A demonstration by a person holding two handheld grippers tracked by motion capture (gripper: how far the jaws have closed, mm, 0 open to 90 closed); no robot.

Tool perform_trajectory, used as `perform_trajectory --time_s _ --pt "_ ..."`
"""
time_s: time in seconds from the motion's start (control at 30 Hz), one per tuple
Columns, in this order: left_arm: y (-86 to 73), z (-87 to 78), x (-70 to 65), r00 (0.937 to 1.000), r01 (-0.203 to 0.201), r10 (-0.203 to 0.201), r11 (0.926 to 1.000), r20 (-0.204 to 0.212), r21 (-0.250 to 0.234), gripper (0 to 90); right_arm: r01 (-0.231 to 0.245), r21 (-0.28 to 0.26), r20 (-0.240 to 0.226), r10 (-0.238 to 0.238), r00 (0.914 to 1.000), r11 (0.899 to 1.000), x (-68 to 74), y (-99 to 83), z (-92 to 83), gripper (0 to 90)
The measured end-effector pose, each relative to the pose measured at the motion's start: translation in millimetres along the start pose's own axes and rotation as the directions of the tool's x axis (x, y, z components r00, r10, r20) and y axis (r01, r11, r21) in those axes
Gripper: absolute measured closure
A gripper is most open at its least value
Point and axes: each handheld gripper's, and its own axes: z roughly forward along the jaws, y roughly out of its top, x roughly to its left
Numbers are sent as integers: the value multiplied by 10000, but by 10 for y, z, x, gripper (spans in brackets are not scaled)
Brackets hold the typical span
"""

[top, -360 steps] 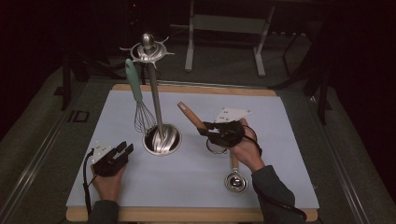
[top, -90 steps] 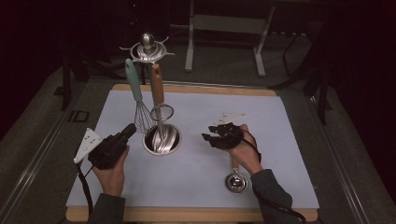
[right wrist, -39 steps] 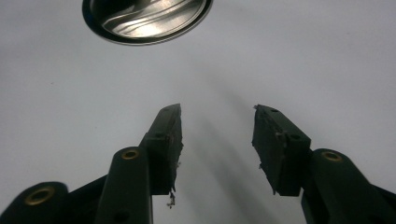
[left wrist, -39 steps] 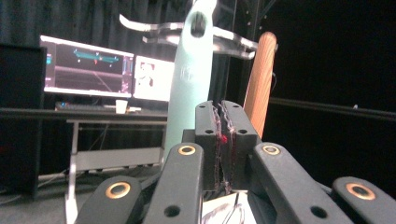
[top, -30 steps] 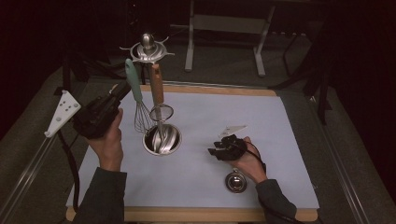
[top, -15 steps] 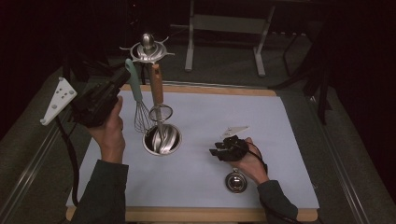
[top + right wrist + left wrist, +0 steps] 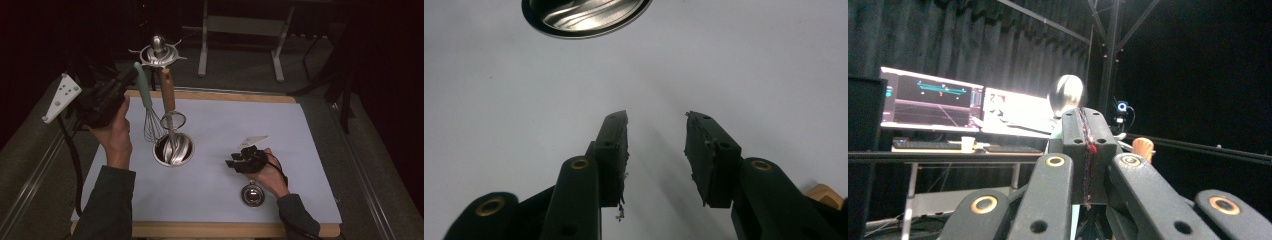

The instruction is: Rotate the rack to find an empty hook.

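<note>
The left claw (image 7: 131,76) is raised at the far left of the surface (image 7: 300,150), its jaws pressed together with nothing between them, the tip just beside the top of the whisk's (image 7: 148,107) pale green handle. In the left gripper view the closed claw (image 7: 1083,125) points at the stand's shiny round knob (image 7: 1066,93).

The whisk hangs from the utensil stand (image 7: 159,52), next to a wooden-handled utensil (image 7: 168,112) hanging from the same stand; both reach down toward the round steel base (image 7: 173,150).

The right claw (image 7: 232,162) rests low over the near right of the white mat, jaws apart and empty. In the right gripper view the claw (image 7: 656,131) faces the steel base (image 7: 584,17). A small round metal utensil head (image 7: 251,194) lies by the right wrist.
</note>
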Motion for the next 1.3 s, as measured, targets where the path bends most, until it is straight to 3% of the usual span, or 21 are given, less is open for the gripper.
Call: perform_trajectory --time_s 0.83,1.17,1.3 --pt "64 138 235 9930 91 -55 9995 -1180 307 900 91 7 -195 -90 9998 10000 -12 -44 -12 601" --pt "73 243 285 9856 209 -136 9989 -1688 412 900 105 44 -201 -104 9997 9999 -22 -53 -21 601" --pt "101 321 311 9821 188 -52 9973 -1880 703 900 108 33 -182 -107 9998 9999 -35 -63 -32 601"
